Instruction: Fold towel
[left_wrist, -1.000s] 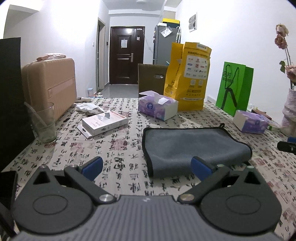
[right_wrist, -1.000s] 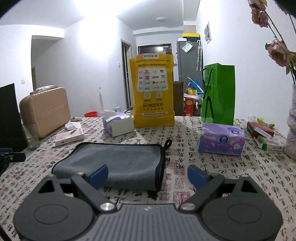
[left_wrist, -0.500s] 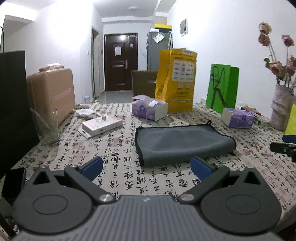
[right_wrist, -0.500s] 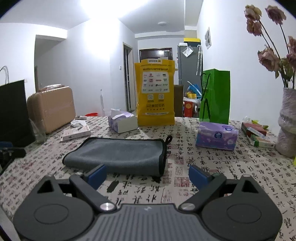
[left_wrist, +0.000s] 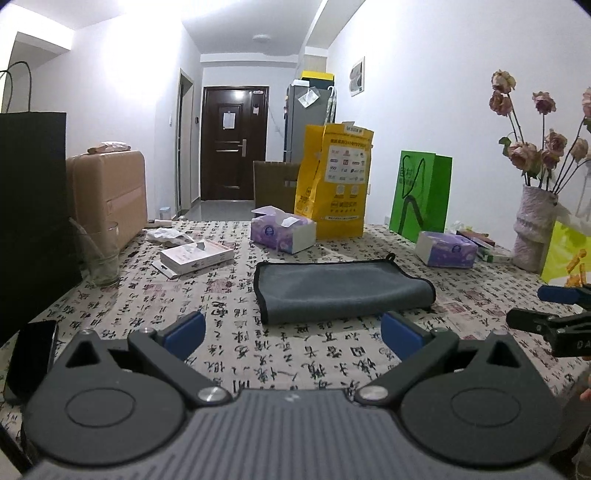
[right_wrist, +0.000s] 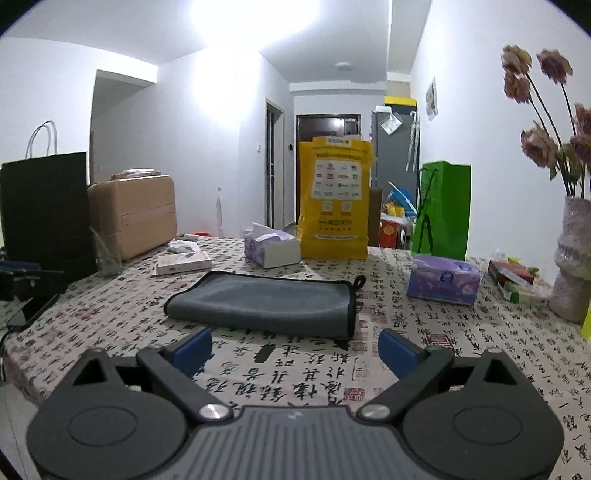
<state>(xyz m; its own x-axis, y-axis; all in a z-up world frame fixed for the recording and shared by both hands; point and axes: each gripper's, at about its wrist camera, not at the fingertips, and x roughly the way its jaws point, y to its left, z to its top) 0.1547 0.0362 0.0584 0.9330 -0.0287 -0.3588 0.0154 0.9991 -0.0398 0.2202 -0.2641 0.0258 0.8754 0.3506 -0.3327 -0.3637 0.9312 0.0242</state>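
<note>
Towel: the grey towel (left_wrist: 341, 290) lies folded flat on the table (left_wrist: 236, 354), dead ahead at 12 o'clock of both grippers, its black edging and small hanging loop showing at the far side.
Left gripper: the left gripper (left_wrist: 293, 332) hangs above the printed tablecloth on the near side of the towel, blue fingertips spread wide with nothing between them and clear of the cloth.
Right gripper: the right gripper (right_wrist: 295, 349) is likewise gaping wide and empty, close to the towel's near edge without touching it; in the left view its blue tips poke in at 3 o'clock.
Tissue boxes: one purple tissue box (left_wrist: 282, 232) sits beyond the towel at 12 o'clock, a second (right_wrist: 445, 280) off at 2 o'clock in the right view.
Bags: a yellow bag (left_wrist: 334, 184) stands behind the first tissue box, a green bag (left_wrist: 421, 195) to its right at 1 o'clock.
Glass: an empty glass (left_wrist: 99, 254) at 10 o'clock, beside a flat white box (left_wrist: 195, 254).
Vase: a vase (left_wrist: 533, 229) of dried flowers at 3 o'clock.
Phone: a dark phone (left_wrist: 31, 354) at 9 o'clock by the table edge.
</note>
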